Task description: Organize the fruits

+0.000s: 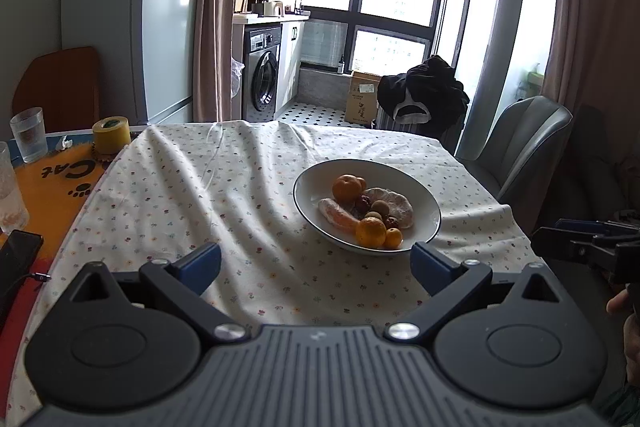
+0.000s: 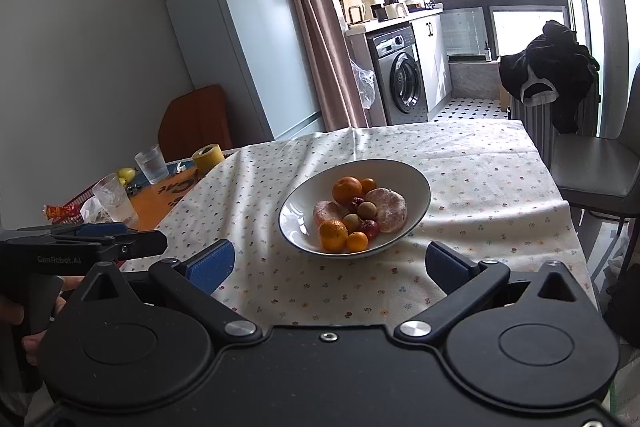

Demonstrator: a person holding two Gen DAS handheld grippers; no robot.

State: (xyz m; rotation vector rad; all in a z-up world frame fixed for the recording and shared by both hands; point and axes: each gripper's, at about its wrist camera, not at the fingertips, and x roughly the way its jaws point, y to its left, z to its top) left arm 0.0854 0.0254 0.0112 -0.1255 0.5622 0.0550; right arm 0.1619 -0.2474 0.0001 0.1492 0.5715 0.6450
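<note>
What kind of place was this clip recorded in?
Most likely a home dining area opening onto a kitchen and laundry nook. A table under a floral tablecloth holds a fruit bowl; behind stand a fridge and a washing machine under a counter.

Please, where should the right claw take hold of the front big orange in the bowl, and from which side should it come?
Probably from above, tilted in over the near rim of the bowl. Grip the front big orange across its widest round part. A small orange touches its right side and a peeled segment lies just behind, so that finger needs care. The right claw is open.
</note>
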